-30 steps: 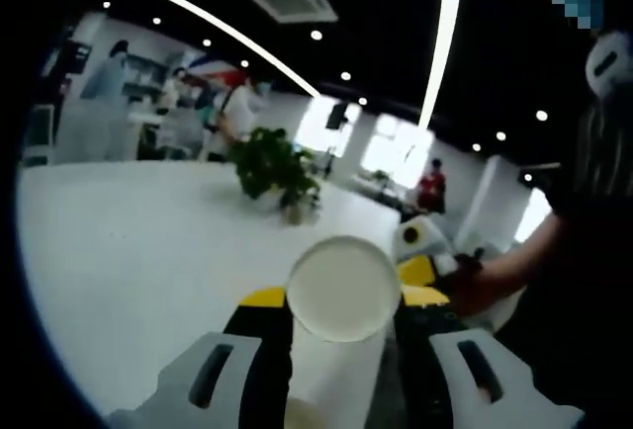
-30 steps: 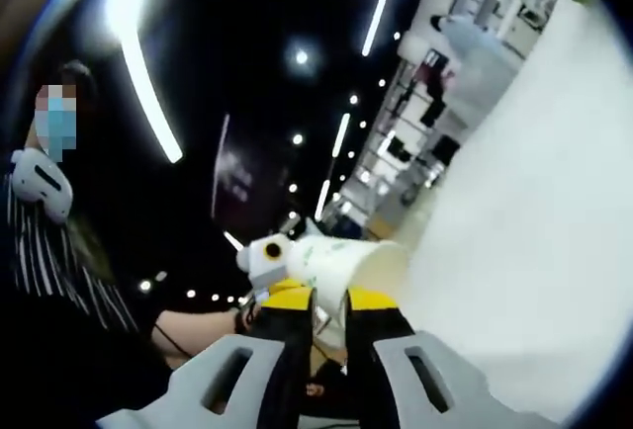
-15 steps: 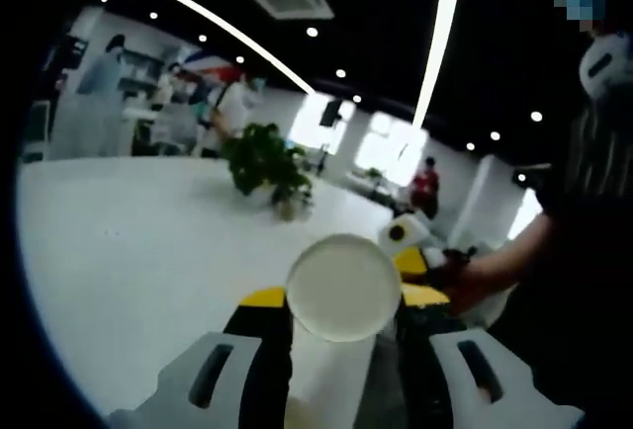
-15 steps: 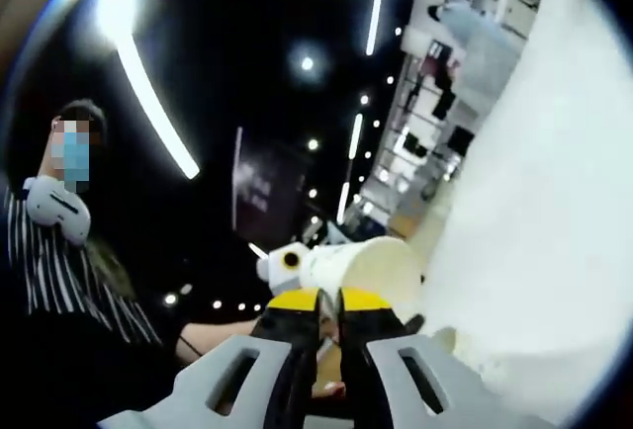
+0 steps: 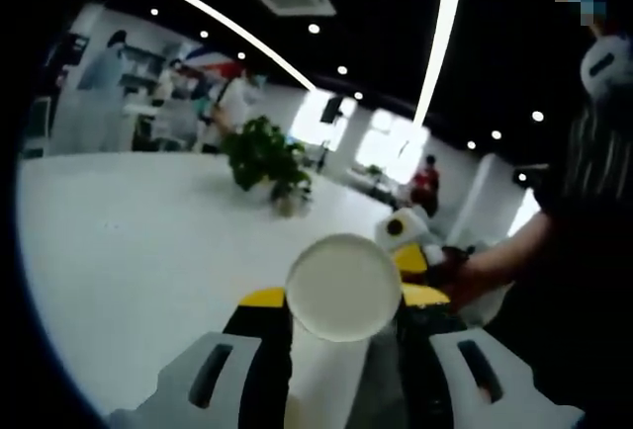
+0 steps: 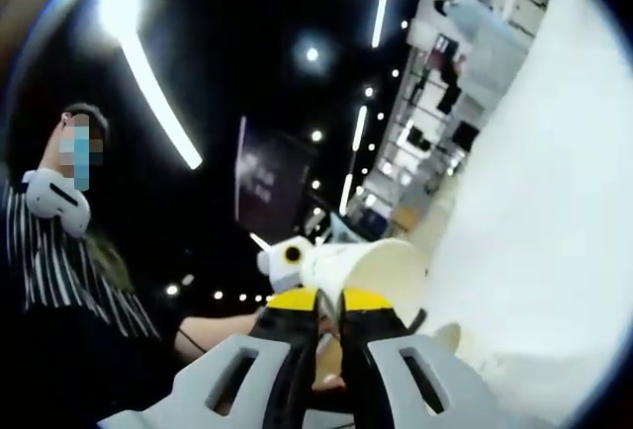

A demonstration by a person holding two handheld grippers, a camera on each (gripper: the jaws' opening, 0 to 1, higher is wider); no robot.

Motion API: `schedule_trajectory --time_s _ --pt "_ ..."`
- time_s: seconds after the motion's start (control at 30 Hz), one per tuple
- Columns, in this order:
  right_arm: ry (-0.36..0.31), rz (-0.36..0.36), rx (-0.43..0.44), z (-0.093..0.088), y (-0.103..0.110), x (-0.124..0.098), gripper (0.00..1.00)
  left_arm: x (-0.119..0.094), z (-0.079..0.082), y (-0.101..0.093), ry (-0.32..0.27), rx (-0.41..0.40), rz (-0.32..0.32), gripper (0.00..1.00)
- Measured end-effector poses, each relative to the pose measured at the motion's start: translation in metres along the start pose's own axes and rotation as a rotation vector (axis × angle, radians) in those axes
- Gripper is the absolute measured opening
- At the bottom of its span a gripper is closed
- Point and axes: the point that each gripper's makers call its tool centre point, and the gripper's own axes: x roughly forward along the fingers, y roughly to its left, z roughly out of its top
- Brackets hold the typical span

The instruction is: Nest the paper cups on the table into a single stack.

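Left tongs (image 5: 341,300) clamp a paper cup (image 5: 343,287), base facing forward, above the white surface (image 5: 138,241). Right tongs (image 6: 329,299) nearly closed, pinching a second cup's (image 6: 368,269) rim.

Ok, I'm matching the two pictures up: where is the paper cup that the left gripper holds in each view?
Left gripper view: the paper cup sits low centre, between that view's own jaws, with its round end facing out.
Right gripper view: the cup lies sideways, low centre, just above the jaws.
Shared landmark: the white table.
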Motion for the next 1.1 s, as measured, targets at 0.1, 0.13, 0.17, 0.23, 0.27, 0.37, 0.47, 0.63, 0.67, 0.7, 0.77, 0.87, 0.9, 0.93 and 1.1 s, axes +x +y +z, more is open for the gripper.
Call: schedule_trajectory --time_s 0.1,0.13,0.17,0.23,0.27,0.37,0.47,0.63,0.67,0.7,0.77,0.87,0.9,0.93,1.1 --pt "0.000 0.019 0.011 0.001 0.003 0.001 0.02 0.000 -0.001 -0.001 -0.004 -0.003 0.000 0.40" --pt "-0.002 0.027 0.016 0.001 0.005 0.001 0.01 0.000 -0.001 -0.002 -0.005 -0.003 0.000 0.42" --pt "-0.002 0.055 0.030 0.001 0.010 0.002 0.00 0.001 -0.001 -0.002 -0.006 -0.019 0.001 0.43" --pt "-0.001 0.075 0.029 0.004 0.016 0.004 0.00 0.004 0.000 -0.005 -0.010 -0.021 -0.002 0.45" --pt "-0.007 0.082 0.020 0.005 0.017 0.005 0.00 0.004 0.004 -0.004 -0.026 0.009 0.006 0.46" --pt "-0.004 0.098 0.027 0.010 0.017 0.008 0.00 0.003 0.008 -0.002 -0.037 -0.002 0.010 0.46" --pt "0.001 0.110 0.033 0.014 0.021 0.011 0.00 0.000 0.014 -0.003 -0.054 0.005 0.009 0.46" --pt "0.010 0.125 0.033 0.015 0.024 0.013 0.00 -0.001 0.018 -0.005 -0.061 -0.001 0.007 0.45" --pt "0.012 0.127 0.035 0.015 0.024 0.013 0.00 -0.001 0.018 -0.005 -0.060 0.003 0.008 0.45" --pt "0.013 0.128 0.038 0.015 0.024 0.013 0.00 0.000 0.017 -0.004 -0.060 0.002 0.008 0.45" --pt "0.015 0.129 0.039 0.015 0.024 0.013 0.00 0.000 0.017 -0.004 -0.061 -0.003 0.008 0.45" --pt "0.017 0.126 0.032 0.015 0.024 0.012 0.00 0.000 0.017 -0.004 -0.064 0.000 0.010 0.45" --pt "0.018 0.125 0.031 0.016 0.024 0.012 0.00 0.000 0.017 -0.004 -0.064 0.000 0.010 0.45" --pt "0.017 0.124 0.031 0.016 0.024 0.012 0.00 0.000 0.017 -0.005 -0.065 0.005 0.009 0.45" --pt "0.005 0.119 0.024 0.020 0.023 0.011 0.00 0.000 0.018 -0.004 -0.069 0.008 0.011 0.46"
